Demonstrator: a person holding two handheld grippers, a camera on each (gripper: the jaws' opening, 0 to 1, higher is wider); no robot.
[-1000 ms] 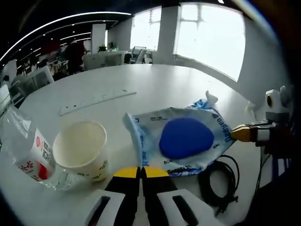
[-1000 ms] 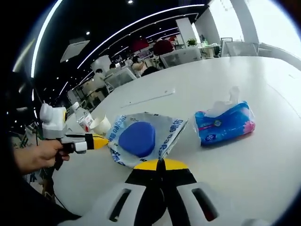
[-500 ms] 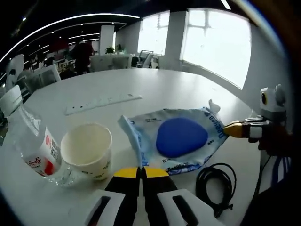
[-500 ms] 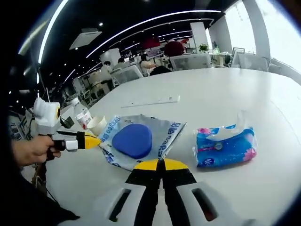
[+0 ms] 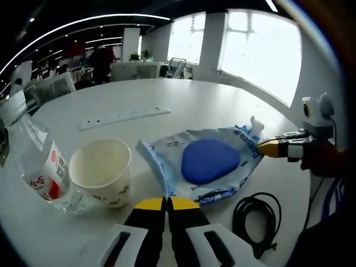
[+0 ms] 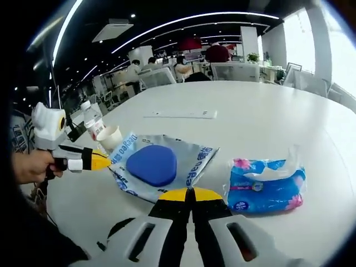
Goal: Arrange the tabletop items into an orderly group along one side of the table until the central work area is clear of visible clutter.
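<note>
In the left gripper view the left tool (image 5: 166,201), black with yellow tips, is seen with its jaws pressed together over the near edge of the round white counter (image 5: 183,100); nothing is pinched between them. Just beyond the tips a flattened blue-and-white plastic package with a dark blue oval pad inside (image 5: 207,161) lies flat; to its left a white paper cup (image 5: 102,177) stands upright with its mouth open, and a clear plastic water bottle with a red-and-white label (image 5: 36,172) is seen just beside the cup, further left. A long white power strip (image 5: 123,116) lies farther off on the counter; a coiled black cable (image 5: 257,220) rests near the right of the package. The right tool (image 5: 269,147) is seen at the right, its yellow tip closed and close to the package's right corner; whether it touches cannot be told.

In the right gripper view the right tool's jaws are likewise pressed together, empty, at the near edge of the package; a soft blue tissue pack with a white tissue poking out (image 6: 266,181) lies to the right, apart from the package.
</note>
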